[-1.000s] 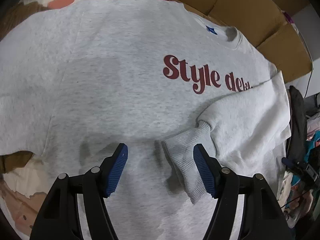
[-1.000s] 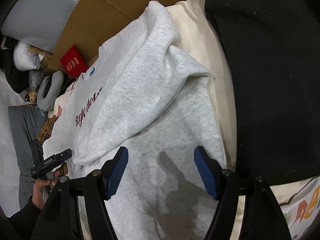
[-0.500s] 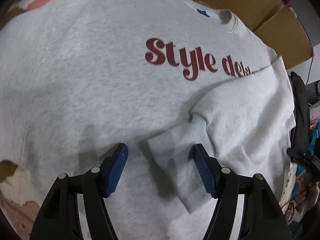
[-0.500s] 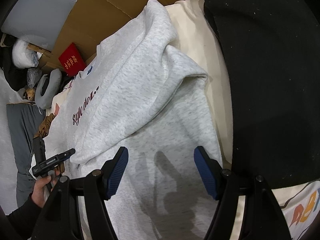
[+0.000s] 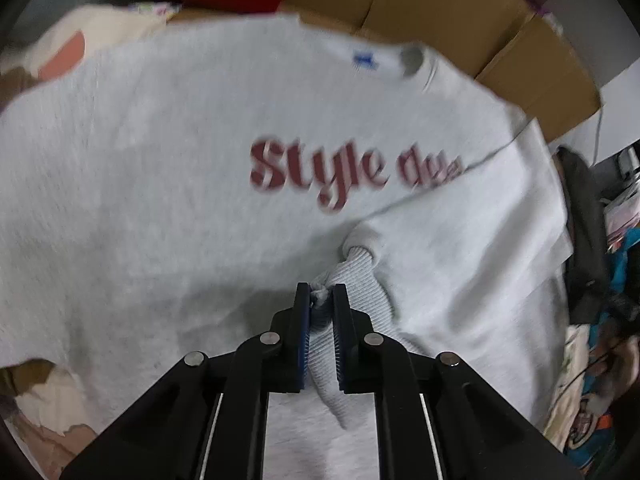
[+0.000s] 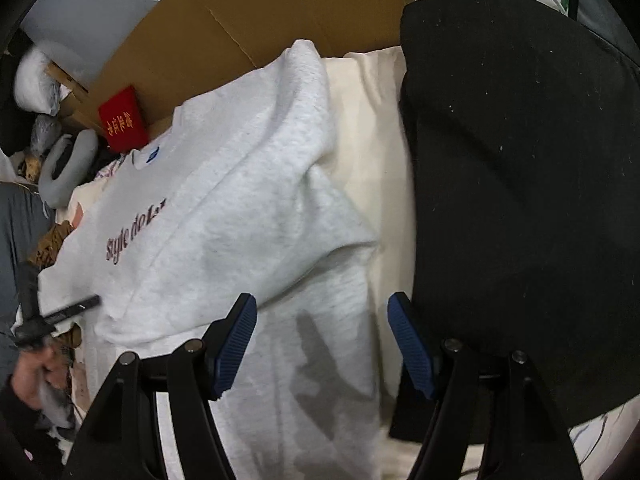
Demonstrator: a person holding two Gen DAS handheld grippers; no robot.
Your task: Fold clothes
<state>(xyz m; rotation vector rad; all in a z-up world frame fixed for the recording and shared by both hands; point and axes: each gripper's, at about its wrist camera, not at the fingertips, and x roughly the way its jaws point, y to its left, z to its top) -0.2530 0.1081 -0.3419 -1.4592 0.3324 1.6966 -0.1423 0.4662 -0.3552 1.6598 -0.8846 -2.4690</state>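
Here the left tongs (image 5: 321, 300) are clamped on the ribbed cuff (image 5: 362, 280) of the sweatshirt (image 5: 160, 168), which lies print-up on a cream bed cover (image 6: 372, 128). The sleeve (image 5: 460, 232) lies folded in over the chest, its length running from the cuff away toward the right shoulder, so the left hand is the nearer. The right tongs (image 6: 322, 348) hang open over the hem side. A black garment (image 6: 520, 200) crowds the right edge; cardboard (image 5: 440, 4) stands beyond the collar.
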